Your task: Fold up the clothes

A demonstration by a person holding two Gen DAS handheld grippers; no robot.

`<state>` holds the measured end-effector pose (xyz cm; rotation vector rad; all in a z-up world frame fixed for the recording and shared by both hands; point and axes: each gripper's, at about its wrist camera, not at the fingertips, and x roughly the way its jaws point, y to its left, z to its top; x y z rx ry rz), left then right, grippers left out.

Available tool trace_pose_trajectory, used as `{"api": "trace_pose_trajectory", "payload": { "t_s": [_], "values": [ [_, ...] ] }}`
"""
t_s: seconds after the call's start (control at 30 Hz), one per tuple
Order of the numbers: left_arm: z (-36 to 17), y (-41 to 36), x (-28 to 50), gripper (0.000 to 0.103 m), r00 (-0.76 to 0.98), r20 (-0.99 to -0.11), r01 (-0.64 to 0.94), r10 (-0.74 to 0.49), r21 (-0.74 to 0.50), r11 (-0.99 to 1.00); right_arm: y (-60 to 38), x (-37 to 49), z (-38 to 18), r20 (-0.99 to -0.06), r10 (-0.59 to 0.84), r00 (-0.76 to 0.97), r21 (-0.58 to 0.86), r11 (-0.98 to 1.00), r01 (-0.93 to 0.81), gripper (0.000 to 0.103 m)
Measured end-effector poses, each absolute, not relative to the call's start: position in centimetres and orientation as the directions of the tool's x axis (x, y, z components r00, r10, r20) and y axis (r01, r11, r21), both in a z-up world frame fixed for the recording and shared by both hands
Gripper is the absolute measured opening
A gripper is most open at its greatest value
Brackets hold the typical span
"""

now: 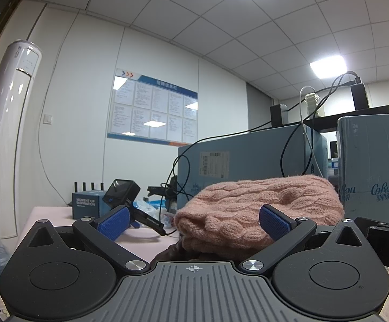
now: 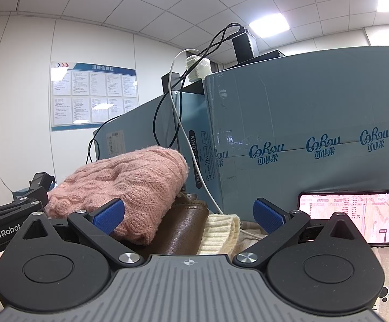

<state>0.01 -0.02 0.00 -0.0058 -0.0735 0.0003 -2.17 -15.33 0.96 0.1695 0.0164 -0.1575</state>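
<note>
A folded pink cable-knit sweater (image 1: pixel 258 209) lies on top of a pile just ahead of both grippers. In the right wrist view the pink sweater (image 2: pixel 130 185) rests on a brown leather-like garment (image 2: pixel 183 225), with a cream ribbed knit (image 2: pixel 221 230) beside it. My left gripper (image 1: pixel 194 221) is open, level, its blue pads either side of the sweater's near edge without pressing on it. My right gripper (image 2: pixel 189 217) is open too, its left pad close beside the sweater, nothing gripped. The left gripper's black body (image 2: pixel 9 214) shows at the left edge.
Large blue-grey cardboard boxes (image 2: pixel 301 123) stand right behind the pile, with cables (image 2: pixel 175 102) hanging over them. A lit phone (image 2: pixel 349 214) leans against the box at right. A small camera (image 1: pixel 122 193), a blue box (image 1: pixel 85 205) and a tall white air conditioner (image 1: pixel 9 134) are at left.
</note>
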Motion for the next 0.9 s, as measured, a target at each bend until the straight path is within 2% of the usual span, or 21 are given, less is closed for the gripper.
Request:
{"api": "trace_pose_trajectory", "payload": {
  "t_s": [0.9],
  "values": [
    [-0.12,-0.05,0.14,0.103,0.997,0.071,0.005,-0.005,-0.007,1.0,-15.35,-2.23,1.03,-0.03,-0.154,0.988,0.164,0.974,0.157,0.103]
  ]
}}
